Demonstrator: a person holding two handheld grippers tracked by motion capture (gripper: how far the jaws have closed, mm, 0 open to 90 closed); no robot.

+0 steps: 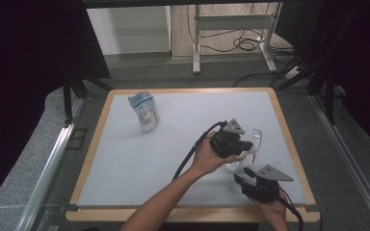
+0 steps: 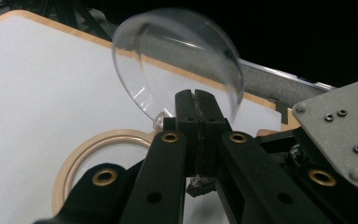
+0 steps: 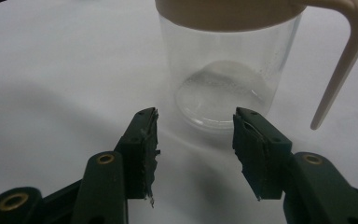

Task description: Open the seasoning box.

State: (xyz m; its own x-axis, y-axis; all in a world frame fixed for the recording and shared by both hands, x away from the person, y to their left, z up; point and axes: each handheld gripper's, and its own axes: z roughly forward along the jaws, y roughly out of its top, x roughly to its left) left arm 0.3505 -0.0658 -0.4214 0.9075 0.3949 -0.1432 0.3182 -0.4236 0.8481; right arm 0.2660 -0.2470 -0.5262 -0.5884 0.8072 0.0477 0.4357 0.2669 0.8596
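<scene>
Overhead, clear domed lid (image 2: pixel 177 60) clenched in left gripper (image 2: pixel 198 100), right gripper (image 3: pixel 196 128) released before clear beige-rimmed jug (image 3: pixel 226 70)

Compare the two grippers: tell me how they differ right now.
The left gripper is shut on the clear lid, raised over the jug; the right gripper is open and holds nothing. The left sits farther out on the table; the right is low at its near edge, aimed at the jug's base. Both have black jaws and a grey plate.
</scene>
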